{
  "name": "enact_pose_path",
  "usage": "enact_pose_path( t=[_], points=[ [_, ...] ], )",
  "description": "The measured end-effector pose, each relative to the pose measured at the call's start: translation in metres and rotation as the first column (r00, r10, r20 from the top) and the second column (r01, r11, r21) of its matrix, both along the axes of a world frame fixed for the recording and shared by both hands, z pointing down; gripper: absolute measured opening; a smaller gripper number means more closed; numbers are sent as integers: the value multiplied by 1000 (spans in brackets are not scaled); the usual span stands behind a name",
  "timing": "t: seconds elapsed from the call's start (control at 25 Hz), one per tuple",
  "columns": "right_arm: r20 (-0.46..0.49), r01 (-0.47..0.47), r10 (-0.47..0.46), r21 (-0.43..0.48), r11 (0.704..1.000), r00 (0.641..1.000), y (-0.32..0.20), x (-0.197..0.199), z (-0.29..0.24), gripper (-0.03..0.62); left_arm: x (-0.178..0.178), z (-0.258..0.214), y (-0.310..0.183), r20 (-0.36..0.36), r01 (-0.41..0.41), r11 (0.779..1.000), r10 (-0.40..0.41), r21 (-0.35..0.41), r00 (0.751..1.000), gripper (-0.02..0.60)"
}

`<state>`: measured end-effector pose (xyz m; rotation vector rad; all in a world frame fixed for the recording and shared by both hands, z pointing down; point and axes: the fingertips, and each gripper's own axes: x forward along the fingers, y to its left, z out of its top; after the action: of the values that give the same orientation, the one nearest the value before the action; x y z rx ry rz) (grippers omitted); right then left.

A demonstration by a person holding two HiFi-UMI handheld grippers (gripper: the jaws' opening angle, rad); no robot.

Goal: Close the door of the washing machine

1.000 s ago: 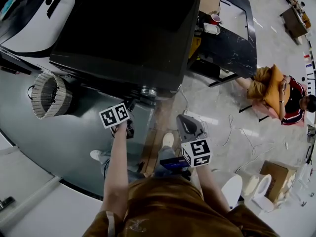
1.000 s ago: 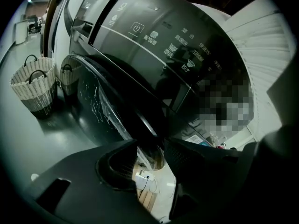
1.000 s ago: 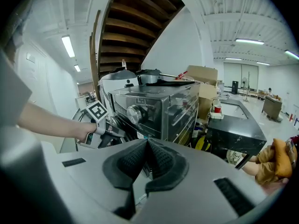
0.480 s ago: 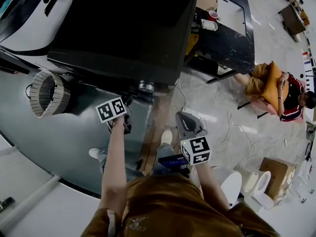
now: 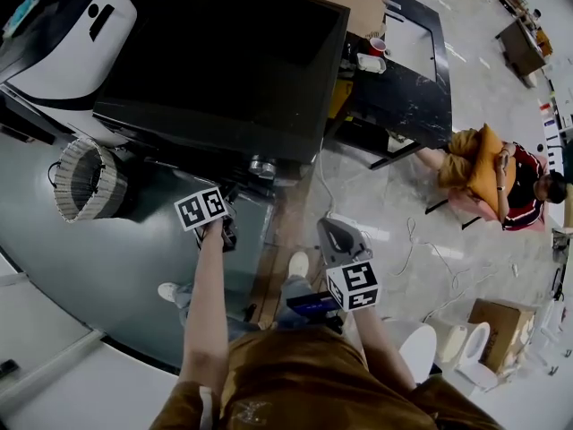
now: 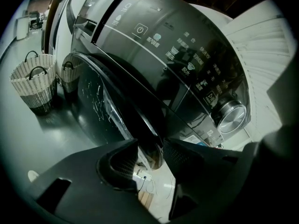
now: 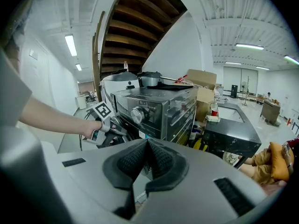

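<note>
The black washing machine (image 5: 224, 61) fills the upper left of the head view. In the left gripper view its round glass door (image 6: 100, 101) stands ajar below the control panel and silver knob (image 6: 231, 118). My left gripper (image 6: 150, 149) is at the door's free edge; its marker cube (image 5: 200, 209) shows beside the machine's front. Its jaws have just been closing a little, with the dark door rim in the gap and the pads apart from it. My right gripper (image 7: 147, 146) hangs back over the floor, pads together and empty, below its cube (image 5: 354, 285).
A woven basket (image 5: 85, 176) stands on the grey floor left of the door. Right of the machine is a black counter (image 5: 407, 70) with a red cup (image 5: 377, 45). A person (image 5: 501, 182) sits on the floor; cables (image 5: 421, 240) and a cardboard box (image 5: 497, 325) lie nearby.
The right gripper has shifted slightly. The left gripper stays at the door's edge. The head view has drifted a little.
</note>
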<state>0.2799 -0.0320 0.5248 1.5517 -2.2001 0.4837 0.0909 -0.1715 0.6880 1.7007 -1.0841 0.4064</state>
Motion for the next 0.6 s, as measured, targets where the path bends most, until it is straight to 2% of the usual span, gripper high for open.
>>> enact_pose_path(
  t=[0.2, 0.36, 0.48, 0.6],
  points=[
    [-9, 17, -17, 18, 1000, 1000, 7, -7, -7, 12, -13, -8, 12, 38, 17, 997, -20, 80, 999, 192],
    [-3, 33, -33, 49, 998, 999, 5, -17, -15, 12, -25, -34, 24, 78, 27, 982, -42, 188, 996, 182],
    [3, 59, -59, 74, 996, 998, 1, -29, -21, 12, -33, -71, 33, 136, -1, 949, -44, 316, 990, 148],
    [14, 85, -86, 97, 992, 996, -3, -42, -26, 12, -43, -115, 42, 191, -37, 891, -56, 452, 980, 82]
  ],
)
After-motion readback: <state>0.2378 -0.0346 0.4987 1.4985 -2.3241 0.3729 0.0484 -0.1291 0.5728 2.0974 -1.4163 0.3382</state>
